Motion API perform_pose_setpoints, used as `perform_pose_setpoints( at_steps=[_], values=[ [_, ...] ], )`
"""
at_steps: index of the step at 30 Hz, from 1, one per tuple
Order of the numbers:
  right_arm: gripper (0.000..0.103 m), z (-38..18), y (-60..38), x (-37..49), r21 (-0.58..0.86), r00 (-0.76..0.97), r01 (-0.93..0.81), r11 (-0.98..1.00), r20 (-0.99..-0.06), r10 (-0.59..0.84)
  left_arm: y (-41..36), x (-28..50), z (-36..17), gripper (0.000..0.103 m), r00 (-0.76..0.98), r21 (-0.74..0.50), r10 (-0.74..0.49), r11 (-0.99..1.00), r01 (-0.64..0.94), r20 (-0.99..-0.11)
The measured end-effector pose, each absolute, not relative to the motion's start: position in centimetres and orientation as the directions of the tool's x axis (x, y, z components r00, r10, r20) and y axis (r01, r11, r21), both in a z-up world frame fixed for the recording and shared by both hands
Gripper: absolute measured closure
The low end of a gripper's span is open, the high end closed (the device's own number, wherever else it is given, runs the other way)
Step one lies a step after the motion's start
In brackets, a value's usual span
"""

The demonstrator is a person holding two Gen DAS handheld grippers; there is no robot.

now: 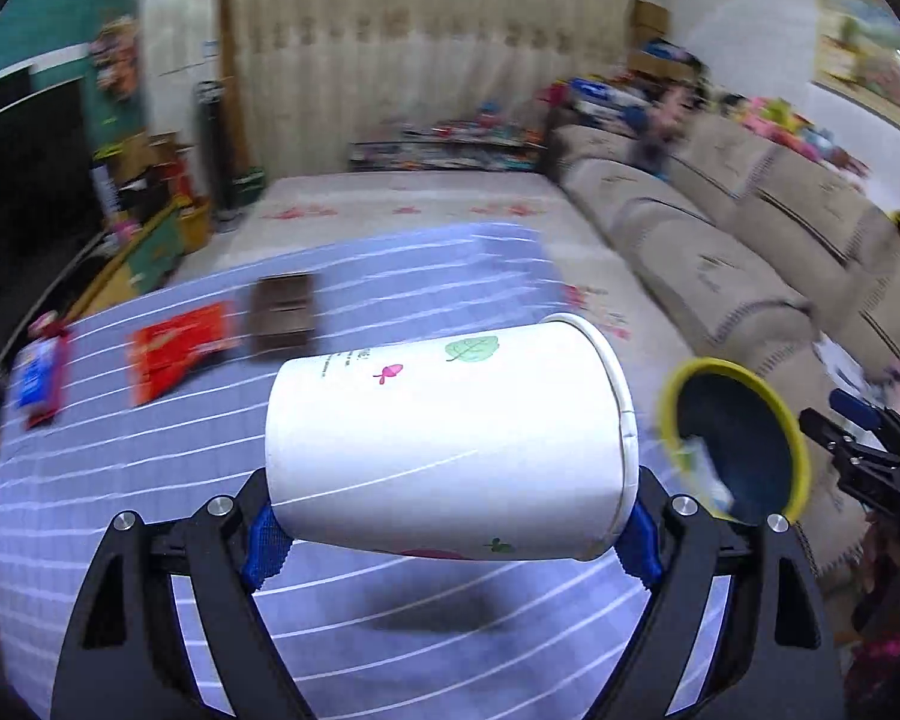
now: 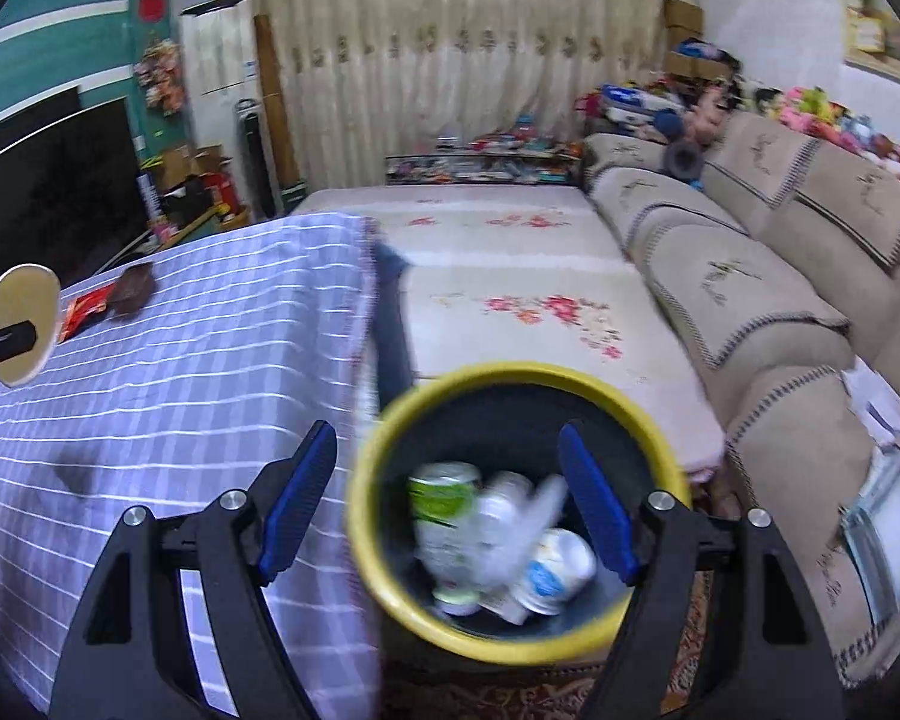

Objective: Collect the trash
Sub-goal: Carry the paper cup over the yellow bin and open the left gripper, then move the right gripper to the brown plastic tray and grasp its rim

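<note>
- A white paper cup point(image 1: 450, 438) is clamped on its side between the pads of the left gripper point(image 1: 450, 534), above the table's point(image 1: 120, 480) right edge.
- The right gripper point(image 2: 450, 504) is held with jaws apart, empty, over the yellow-rimmed bin point(image 2: 378, 462) beside that edge.

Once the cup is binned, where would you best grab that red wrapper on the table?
The red wrapper lies flat on the checked tablecloth, so I would come from above and pinch across its narrow width, near one edge, probably the one away from the brown box close beside it.
</note>
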State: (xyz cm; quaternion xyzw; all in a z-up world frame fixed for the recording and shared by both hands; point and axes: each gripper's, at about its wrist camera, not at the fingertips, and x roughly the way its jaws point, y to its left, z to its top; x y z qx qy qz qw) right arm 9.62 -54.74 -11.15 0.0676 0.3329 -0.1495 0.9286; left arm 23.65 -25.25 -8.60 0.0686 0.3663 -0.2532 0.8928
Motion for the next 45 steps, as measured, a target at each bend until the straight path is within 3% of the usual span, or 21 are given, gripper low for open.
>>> perform_pose_setpoints(
  at_steps=[6,13,19,21,23,30,37,45],
  values=[
    [0.031,-11.0,-59.3,5.5,0.025,0.704,0.434,0.901,-0.634,-0.321,-37.0,21.9,-9.8,0.019,0.457,-0.102,-0.516,0.736,0.669,-0.725],
    [0.031,-10.7,-62.5,3.2,0.018,0.676,0.511,0.859,-0.626,-0.389,-47.8,20.5,-12.8,0.019,0.308,-0.129,-0.545,0.621,0.773,-0.780],
    [0.031,-11.1,-63.9,2.1,0.024,0.655,0.546,0.838,-0.636,-0.408,-53.1,20.4,-15.3,0.018,0.247,-0.142,-0.528,0.590,0.795,-0.813],
    [0.031,-11.1,-64.2,1.8,0.027,0.649,0.554,0.832,-0.639,-0.411,-53.9,20.9,-15.9,0.009,0.239,-0.146,-0.527,0.587,0.796,-0.815],
    [0.031,-11.1,-64.2,1.8,0.028,0.648,0.557,0.830,-0.640,-0.413,-53.8,21.3,-16.2,0.009,0.237,-0.154,-0.528,0.593,0.791,-0.815],
    [0.029,-11.0,-63.2,2.7,0.027,0.659,0.529,0.848,-0.642,-0.391,-47.6,22.3,-13.2,0.007,0.305,-0.168,-0.564,0.635,0.754,-0.767],
    [0.029,-11.0,-59.6,6.9,0.030,0.686,0.421,0.906,-0.664,-0.297,-33.7,23.4,-9.8,0.005,0.470,-0.158,-0.541,0.755,0.636,-0.697],
    [0.029,-9.6,-49.4,16.4,0.028,0.748,0.148,0.989,-0.656,-0.094,-15.9,25.0,-9.3,0.005,0.676,-0.082,-0.343,0.919,0.386,-0.652]
  ],
)
